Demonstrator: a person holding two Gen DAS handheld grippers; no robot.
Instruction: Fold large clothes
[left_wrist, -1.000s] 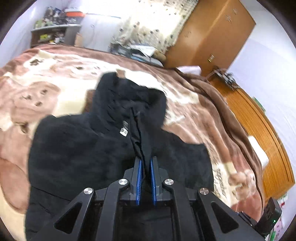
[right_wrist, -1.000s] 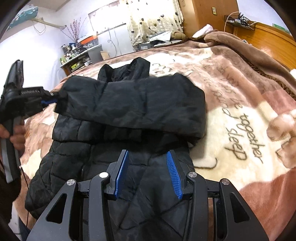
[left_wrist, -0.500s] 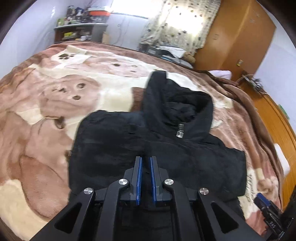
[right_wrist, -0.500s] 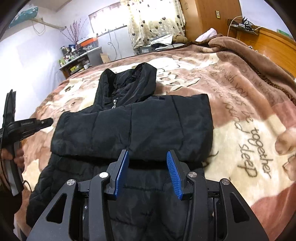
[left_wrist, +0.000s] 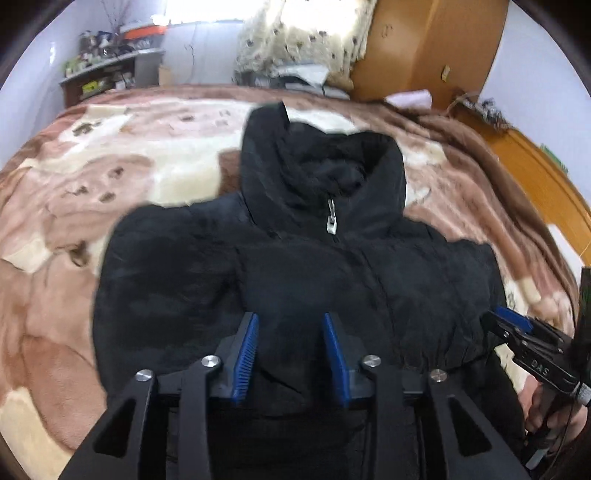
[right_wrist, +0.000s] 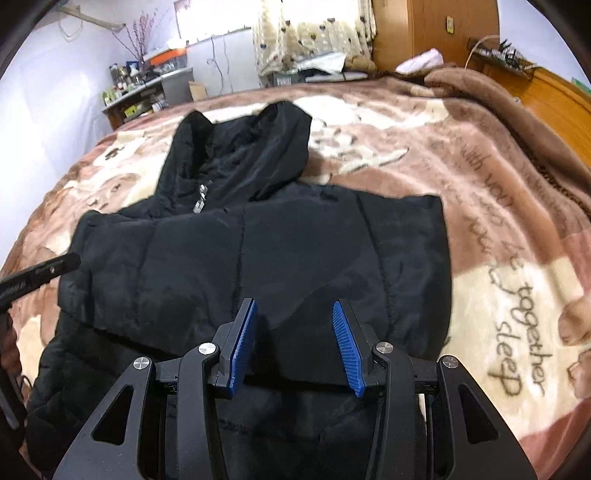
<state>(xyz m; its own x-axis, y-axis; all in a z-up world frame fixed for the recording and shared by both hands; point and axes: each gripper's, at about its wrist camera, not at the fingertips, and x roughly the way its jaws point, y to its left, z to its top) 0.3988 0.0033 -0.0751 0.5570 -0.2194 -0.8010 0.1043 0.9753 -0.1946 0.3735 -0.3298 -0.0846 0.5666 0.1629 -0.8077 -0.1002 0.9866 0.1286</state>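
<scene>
Jacket (right_wrist: 258, 266) lay flat on the blanket (right_wrist: 498, 229), hood (right_wrist: 240, 162) pointing away from me, so the bed could carry its bulk. 1 sleeve (right_wrist: 229, 273) sat folded across the chest to narrow it. My left gripper (left_wrist: 290, 350) and right gripper (right_wrist: 293, 343) hovered above it, both spread wide and empty, likely ready for the next fold.

I see a brown bear-print blanket (right_wrist: 480, 236), a far wooden wardrobe (left_wrist: 428, 44), and what looks like a cluttered shelf (right_wrist: 147, 92) far left.
</scene>
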